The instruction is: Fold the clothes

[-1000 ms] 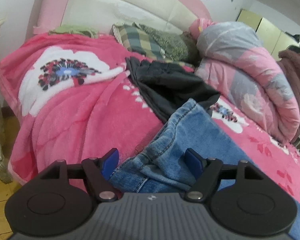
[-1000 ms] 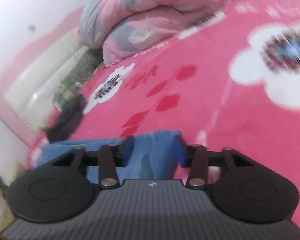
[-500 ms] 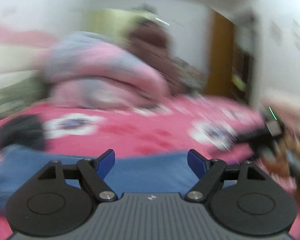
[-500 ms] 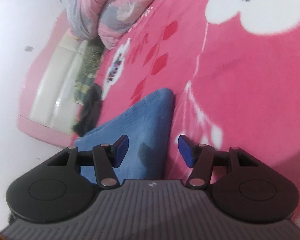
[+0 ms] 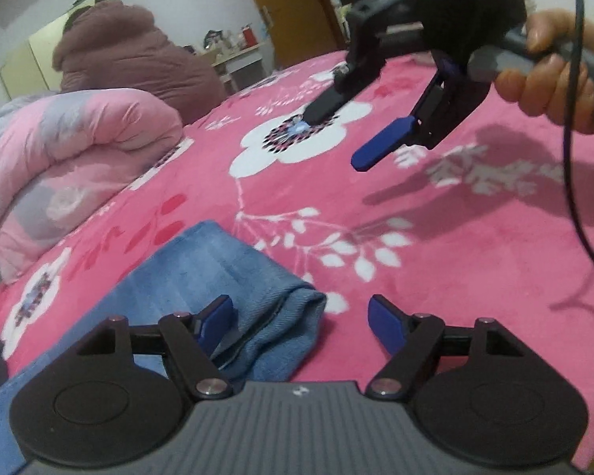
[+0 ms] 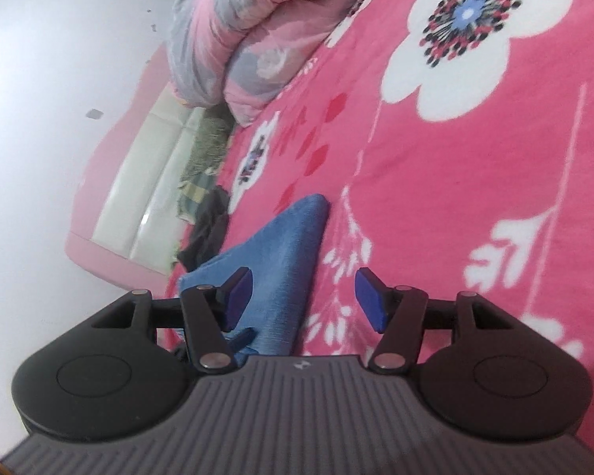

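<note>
Folded blue jeans (image 5: 225, 277) lie on the pink flowered blanket (image 5: 435, 245), their folded end just ahead of my left gripper (image 5: 301, 318). That gripper is open and empty, its left finger over the denim. My right gripper (image 5: 336, 138) shows in the left wrist view, held in a hand above the blanket, open and empty. In the right wrist view the right gripper (image 6: 303, 299) is open, with the jeans (image 6: 285, 269) under its left finger.
A rolled pink and grey quilt (image 5: 59, 154) lies at the left, with a brown quilt (image 5: 134, 51) behind it. Dark clothes (image 6: 206, 233) and pillows lie by the headboard (image 6: 138, 198). A wooden door (image 5: 297, 8) stands beyond the bed.
My left gripper has swung from the waistband end toward the foot of the bed. My right gripper has opened, let go of the jeans and lifted away.
</note>
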A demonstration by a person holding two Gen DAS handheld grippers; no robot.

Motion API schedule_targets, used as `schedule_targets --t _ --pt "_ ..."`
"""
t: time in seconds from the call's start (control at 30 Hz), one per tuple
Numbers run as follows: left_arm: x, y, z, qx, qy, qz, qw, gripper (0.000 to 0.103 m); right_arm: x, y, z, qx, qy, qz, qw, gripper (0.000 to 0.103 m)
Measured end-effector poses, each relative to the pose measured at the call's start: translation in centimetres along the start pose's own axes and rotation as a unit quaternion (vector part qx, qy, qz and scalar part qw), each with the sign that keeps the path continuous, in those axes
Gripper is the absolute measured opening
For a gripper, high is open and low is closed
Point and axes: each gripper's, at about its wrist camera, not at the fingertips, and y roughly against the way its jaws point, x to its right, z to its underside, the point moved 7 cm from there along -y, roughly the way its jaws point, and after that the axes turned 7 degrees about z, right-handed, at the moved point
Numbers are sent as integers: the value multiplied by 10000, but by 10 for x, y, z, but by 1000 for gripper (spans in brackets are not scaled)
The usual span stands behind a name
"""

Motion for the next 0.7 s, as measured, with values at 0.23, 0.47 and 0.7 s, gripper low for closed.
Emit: schedule_targets --t 0.23,0.47,0.7 --pt "-7 -4 -3 -104 -144 -406 9990 56 -15 -60 -10 -485 25 -294 9984 57" --pt "-7 -6 1 112 -215 -463 9986 40 -31 -133 -14 -1024 326 190 9940 56" --pt "-13 6 -8 469 293 -566 9969 12 -33 -149 -18 -847 490 478 9941 13"
